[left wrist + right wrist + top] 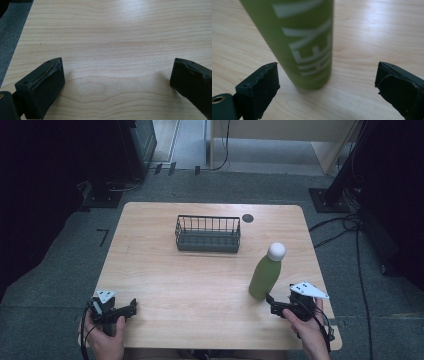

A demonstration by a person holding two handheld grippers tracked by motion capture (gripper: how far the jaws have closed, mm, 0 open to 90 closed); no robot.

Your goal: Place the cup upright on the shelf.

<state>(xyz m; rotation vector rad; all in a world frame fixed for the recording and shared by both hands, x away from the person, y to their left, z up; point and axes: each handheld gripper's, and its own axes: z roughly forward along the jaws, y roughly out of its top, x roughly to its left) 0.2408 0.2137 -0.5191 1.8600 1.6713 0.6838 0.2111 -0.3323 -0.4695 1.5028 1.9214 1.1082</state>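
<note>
A green bottle [266, 276] with a white cap [276, 251] stands upright on the right side of the wooden table [200, 270]. My right gripper [271, 303] is open just in front of its base, jaws pointing at it. In the right gripper view the bottle [304, 42] with pale lettering stands just beyond the two spread jaws, untouched. My left gripper [131, 307] rests open at the table's front left, with bare wood between its jaws in the left gripper view [117, 75].
A dark wire basket [208, 234] stands empty at the back middle of the table. A small dark round disc [248, 218] lies behind it to the right. Cables and stands sit on the grey floor around the table.
</note>
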